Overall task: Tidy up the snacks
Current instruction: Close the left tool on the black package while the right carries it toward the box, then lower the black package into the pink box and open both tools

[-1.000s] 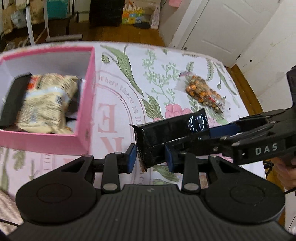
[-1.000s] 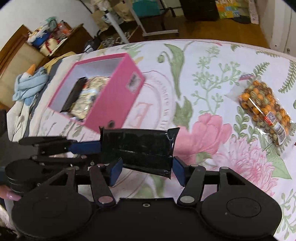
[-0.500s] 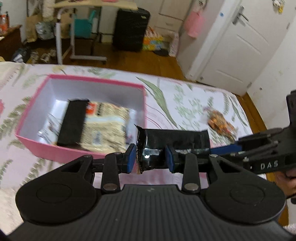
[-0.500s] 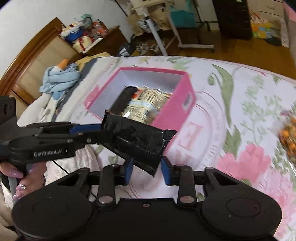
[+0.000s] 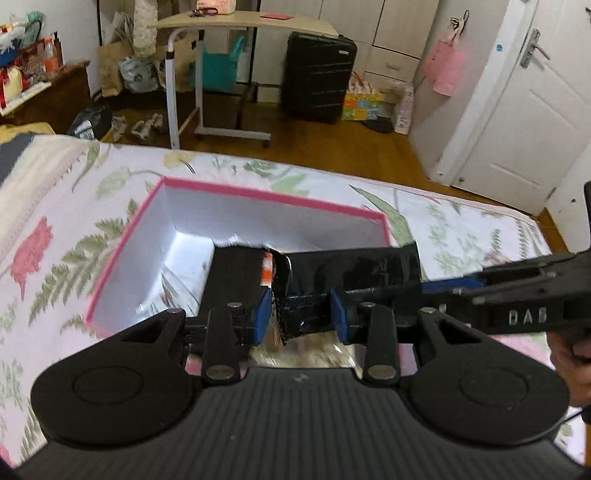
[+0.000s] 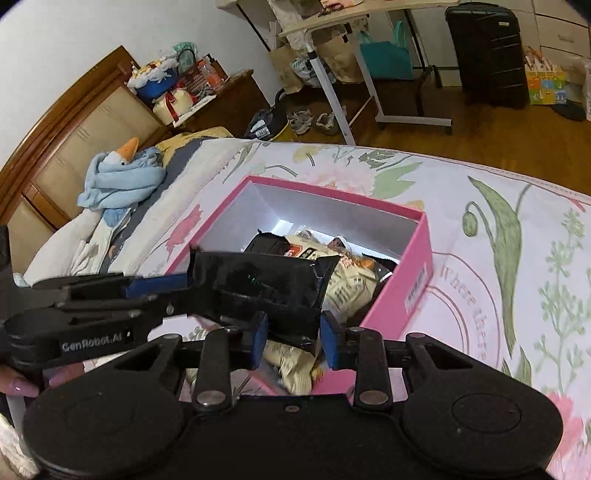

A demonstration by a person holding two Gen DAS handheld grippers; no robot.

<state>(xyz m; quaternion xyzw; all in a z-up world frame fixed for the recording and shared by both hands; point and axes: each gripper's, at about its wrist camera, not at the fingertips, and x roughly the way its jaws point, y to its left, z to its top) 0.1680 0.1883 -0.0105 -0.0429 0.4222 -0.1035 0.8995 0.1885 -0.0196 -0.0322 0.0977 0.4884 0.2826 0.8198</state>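
Room: wooden floor, white door, black suitcase, rolling side table, wooden headboard.
Surface: bed with floral bedspread; printed script near the right edge reads partly "Where there is".
Pink box: open, white inside, on the bedspread toward the headboard side; barcode label on its near-right wall, too small to read.
Beige snack bags: lying inside the box, print blurred.
Black snack packet: held level over the box's near edge, one end in each gripper.
Left gripper: blue pads clamped on the packet's left end; "GenRobot.AI" on its body.
Right gripper: pads pressed on the packet's right end; "DAS" on its body.
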